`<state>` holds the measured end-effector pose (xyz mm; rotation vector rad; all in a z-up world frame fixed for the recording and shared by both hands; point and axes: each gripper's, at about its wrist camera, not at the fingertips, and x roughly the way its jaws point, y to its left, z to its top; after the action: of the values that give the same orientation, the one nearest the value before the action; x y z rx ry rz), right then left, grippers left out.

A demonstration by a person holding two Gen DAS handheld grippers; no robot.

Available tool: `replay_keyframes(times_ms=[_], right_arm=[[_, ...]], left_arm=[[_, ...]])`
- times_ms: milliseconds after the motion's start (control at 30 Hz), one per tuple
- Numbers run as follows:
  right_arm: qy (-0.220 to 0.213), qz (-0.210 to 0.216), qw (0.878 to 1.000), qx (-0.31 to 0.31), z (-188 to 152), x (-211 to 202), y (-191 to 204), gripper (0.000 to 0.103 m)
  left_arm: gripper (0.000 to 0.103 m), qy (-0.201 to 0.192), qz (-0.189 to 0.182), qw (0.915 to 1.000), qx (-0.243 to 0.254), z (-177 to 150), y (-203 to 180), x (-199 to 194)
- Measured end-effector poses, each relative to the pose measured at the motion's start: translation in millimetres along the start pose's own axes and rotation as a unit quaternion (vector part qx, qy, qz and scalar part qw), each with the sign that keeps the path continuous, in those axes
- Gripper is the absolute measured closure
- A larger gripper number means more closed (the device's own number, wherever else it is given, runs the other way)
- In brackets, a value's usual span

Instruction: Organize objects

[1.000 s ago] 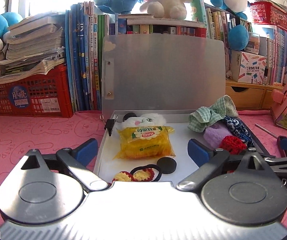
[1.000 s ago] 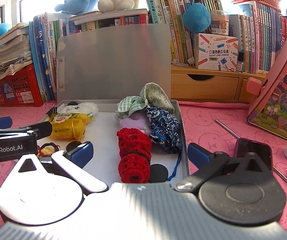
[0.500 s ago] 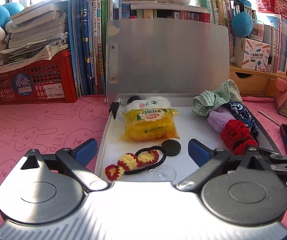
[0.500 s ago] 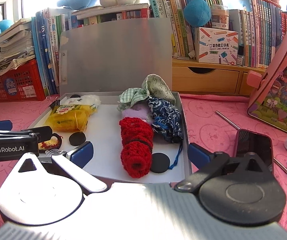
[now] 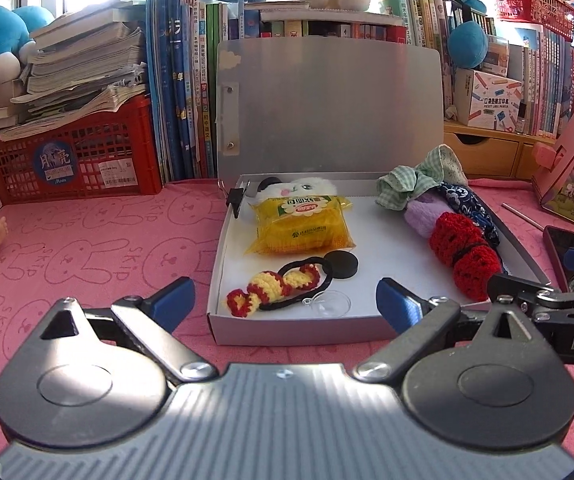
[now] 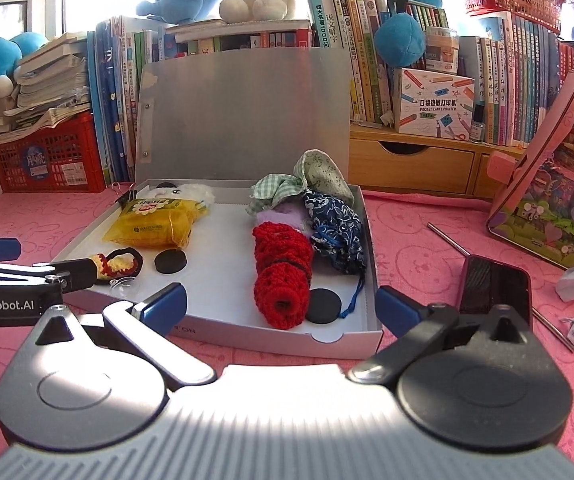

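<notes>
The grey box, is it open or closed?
Open. The grey box has its lid standing up at the back, so the things inside show.

"GenRobot.AI" on left gripper [image 6: 15,256], "POCKET LABEL PRINTER" box [image 6: 435,104]

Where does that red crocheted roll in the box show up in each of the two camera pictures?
Left wrist view: the red crocheted roll lies right of centre, by the box's right wall.
Right wrist view: the roll lies near centre.
Shared landmark: the yellow packet lies to its left in both.

Left tool [image 5: 283,300] spread wide, empty, level. Right tool [image 6: 281,306] likewise agape, empty, just beside it.
</notes>
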<state>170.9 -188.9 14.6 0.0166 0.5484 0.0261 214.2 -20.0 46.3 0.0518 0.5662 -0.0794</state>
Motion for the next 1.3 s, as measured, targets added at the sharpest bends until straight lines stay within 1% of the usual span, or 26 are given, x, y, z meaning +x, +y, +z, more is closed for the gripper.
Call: replay_keyframes(times_ms=[167,467,567,833,933,1233,1300], right_arm=[[-0.001,0.005,1.0,0.005,-5.0,-8.8,1.0,0.0],[0.002,0.015,1.0,0.007,-19.8,-29.5,8.0,0.0],[0.003,0.016,1.0,0.004,-26.1,-35.1,10.9,0.0],[0.021,0.024,0.999,-0.004,-51.7,-42.6,23.1,0.0],[0.029,0.026,0.999,-0.01,-61.9,-43.6,28.9,0.0],[0.046,0.021,0.999,-0.012,-80.6,-51.3,37.6,0.0],[0.047,0.019,0.999,-0.015,-84.1,-53.0,38.2,0.0]], left_arm=[[0.004,0.001,0.0,1.0,0.0,-10.3,4.2,-14.8],[0.004,0.022,-0.006,0.9997,-0.012,-32.3,12.2,-31.7],[0.004,0.025,0.0,0.9996,-0.009,-41.1,13.3,-34.8],[0.004,0.049,0.009,0.9988,-0.006,-68.4,17.1,-39.7],[0.004,0.05,0.018,0.9986,0.002,-75.9,17.7,-42.2],[0.004,0.058,0.024,0.998,0.005,-94.7,20.4,-50.1],[0.004,0.053,0.023,0.9983,0.002,-98.9,21.4,-53.6]])
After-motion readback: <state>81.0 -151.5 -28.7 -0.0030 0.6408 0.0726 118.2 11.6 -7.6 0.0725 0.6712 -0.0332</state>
